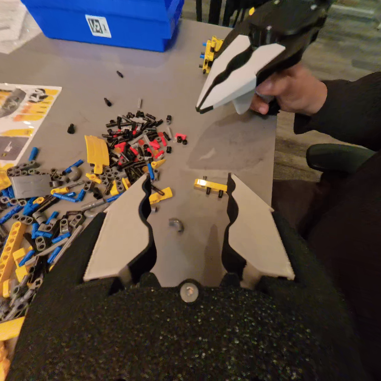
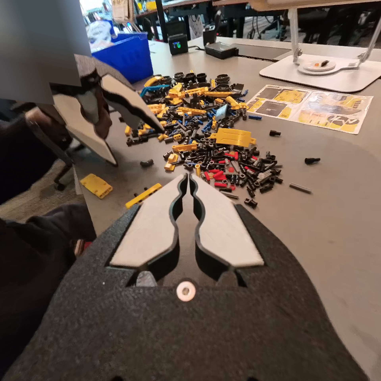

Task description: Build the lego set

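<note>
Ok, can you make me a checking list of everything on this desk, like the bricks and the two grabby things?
Surface: grey table, smudged near its edge.
Job's things: yellow beam with black pins lying by the left gripper's fingers; grey elbow piece below the open fingers.
Clutter: pile of black and red pins; heap of yellow, blue and grey bricks; sticker sheets; blue bin.
Grippers: left gripper open, empty, above the table; right gripper shut, empty, above the table.
Cables: some behind the far desks, blurred.
Surroundings: white stand base, small black box with a screen, carpet floor, chair.
</note>
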